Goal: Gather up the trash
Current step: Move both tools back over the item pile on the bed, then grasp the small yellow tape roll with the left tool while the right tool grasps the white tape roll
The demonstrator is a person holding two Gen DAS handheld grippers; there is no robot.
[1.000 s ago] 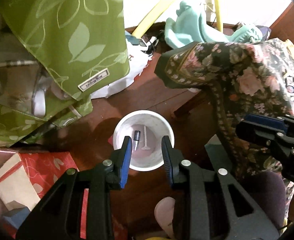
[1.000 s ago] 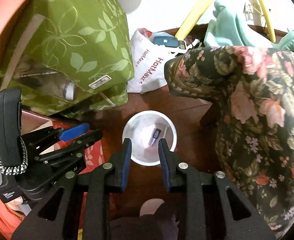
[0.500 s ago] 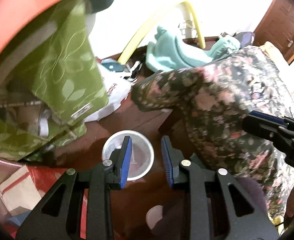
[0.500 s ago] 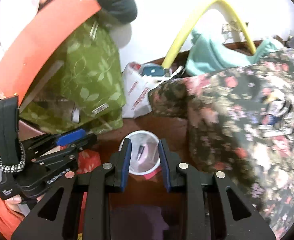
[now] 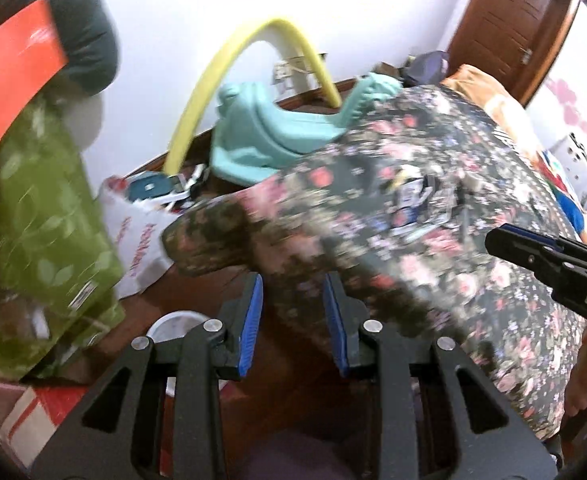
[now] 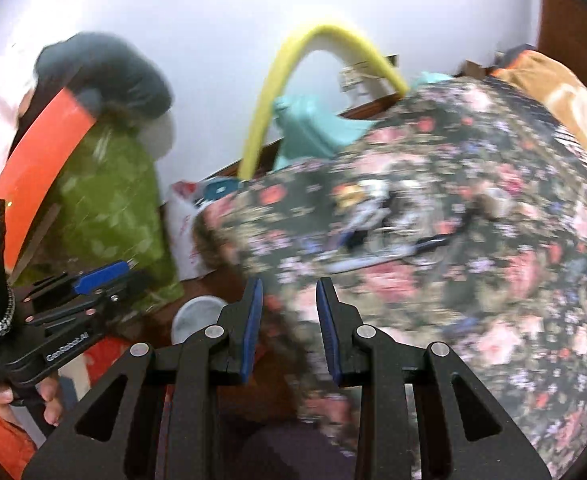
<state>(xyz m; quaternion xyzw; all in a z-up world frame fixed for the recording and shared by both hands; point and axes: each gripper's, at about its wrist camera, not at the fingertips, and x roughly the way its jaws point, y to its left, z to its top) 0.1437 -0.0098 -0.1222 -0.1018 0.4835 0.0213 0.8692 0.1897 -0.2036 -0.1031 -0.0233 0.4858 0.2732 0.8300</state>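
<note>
L gripper (image 5: 293, 320): jaws opening, narrow gap, nothing held. R gripper (image 6: 287, 320): narrow gap, empty. Cup (image 5: 177, 326) on floor, low left. Trash on floral cloth (image 5: 433, 240), blurred. Slow down, pick one bit w/ one gripper, approach from above.

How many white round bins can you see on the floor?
1. The white round plastic bin sits on the brown wooden floor beside the green leaf-print bag, partly behind the left fingers. Clutter may hide others.

Tight gap on the floor

A green bag (image 5: 45, 232) blocks the left; a flowery blanket (image 5: 433, 248) blocks the right; brown floor (image 5: 197, 292) lies between.
</note>
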